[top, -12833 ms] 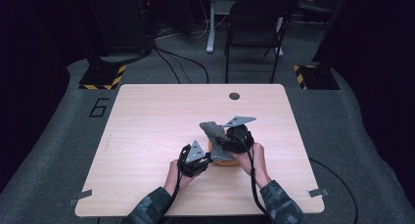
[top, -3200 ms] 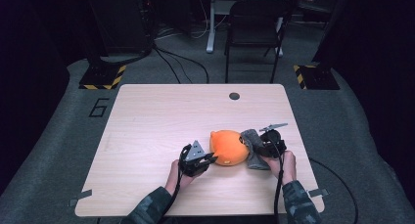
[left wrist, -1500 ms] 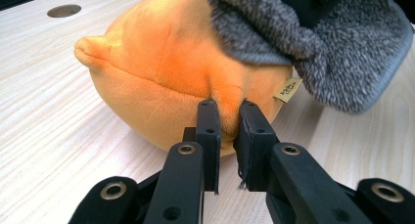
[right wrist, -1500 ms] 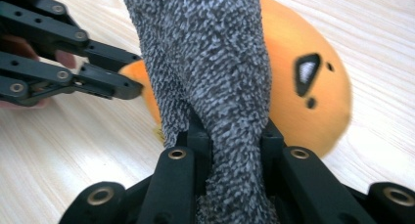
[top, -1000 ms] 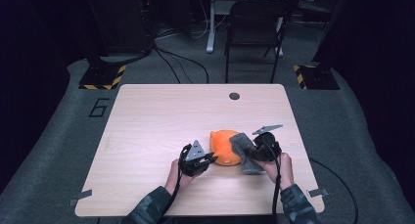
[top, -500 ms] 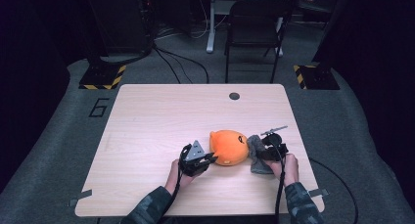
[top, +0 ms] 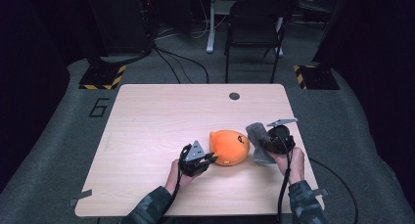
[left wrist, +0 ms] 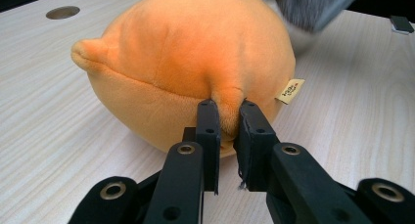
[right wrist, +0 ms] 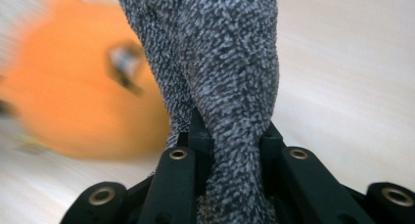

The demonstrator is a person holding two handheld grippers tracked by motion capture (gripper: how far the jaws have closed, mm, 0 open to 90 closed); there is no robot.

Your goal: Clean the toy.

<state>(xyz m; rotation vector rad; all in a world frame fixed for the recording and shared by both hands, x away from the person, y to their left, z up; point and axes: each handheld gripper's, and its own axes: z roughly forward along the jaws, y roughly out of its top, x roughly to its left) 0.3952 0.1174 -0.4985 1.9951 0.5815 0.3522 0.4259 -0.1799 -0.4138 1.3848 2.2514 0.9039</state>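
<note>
Orange plush toy [left wrist: 195, 72] in left gripper [left wrist: 227, 131], grey cloth [right wrist: 230, 62] in right gripper [right wrist: 235, 141]

Round orange plush toy [top: 229, 146] on table, grey cloth [top: 258, 142] beside it

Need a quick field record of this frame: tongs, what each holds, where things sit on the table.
left tongs: shut, pinching a fold of the orange plush toy
right tongs: shut on the grey cloth, cloth hangs bunched between the jaws
plush toy: rests on the wooden table, near the front edge, right of centre
cloth position: right of the plush, close beside it; contact cannot be told
other: round hole in the tabletop near the far edge; black chair behind the table
</note>
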